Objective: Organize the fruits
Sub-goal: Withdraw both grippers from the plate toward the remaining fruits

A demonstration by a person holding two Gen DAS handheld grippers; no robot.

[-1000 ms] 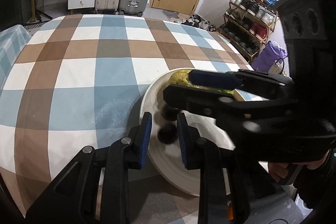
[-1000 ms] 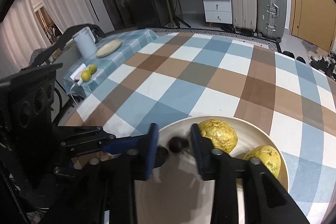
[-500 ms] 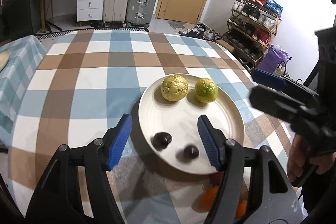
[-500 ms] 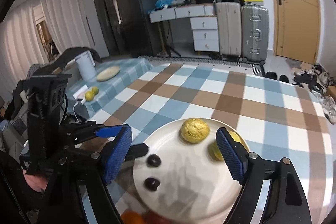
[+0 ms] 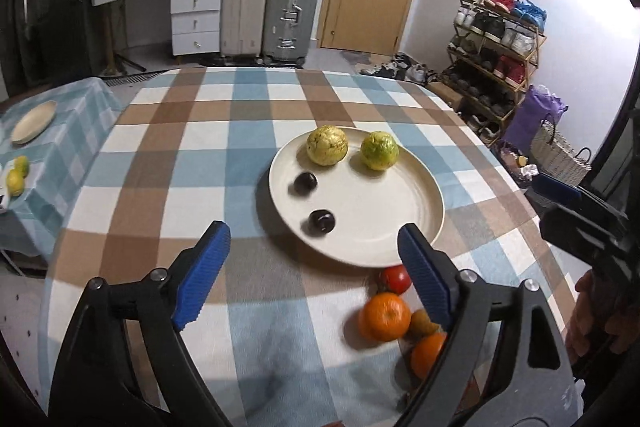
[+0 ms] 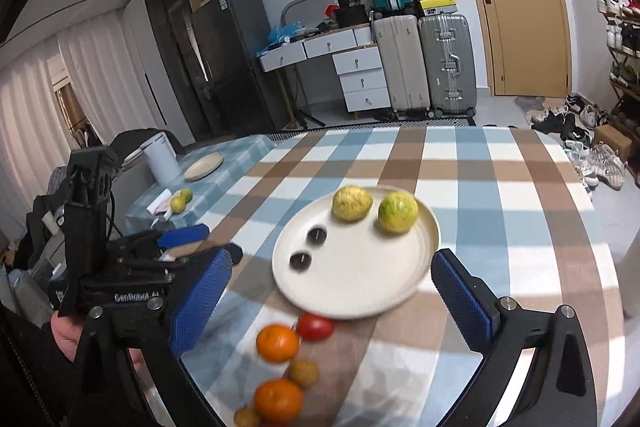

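Observation:
A cream plate on the checked tablecloth holds two yellow-green fruits at its far side and two dark plums at its left. Near the table's front edge lie a tomato, two oranges and small brown fruits. My left gripper is open and empty, held above the table short of the plate. My right gripper is open and empty, above the plate's near rim. The left gripper also shows in the right wrist view.
A side table to the left carries a small plate, two lemons and a white kettle. Suitcases, drawers, a door and a shoe rack stand beyond the table.
Both grippers opened wide and drew back and up from the plate, leaving the two plums on it. The loose fruit at the front edge has come into view.

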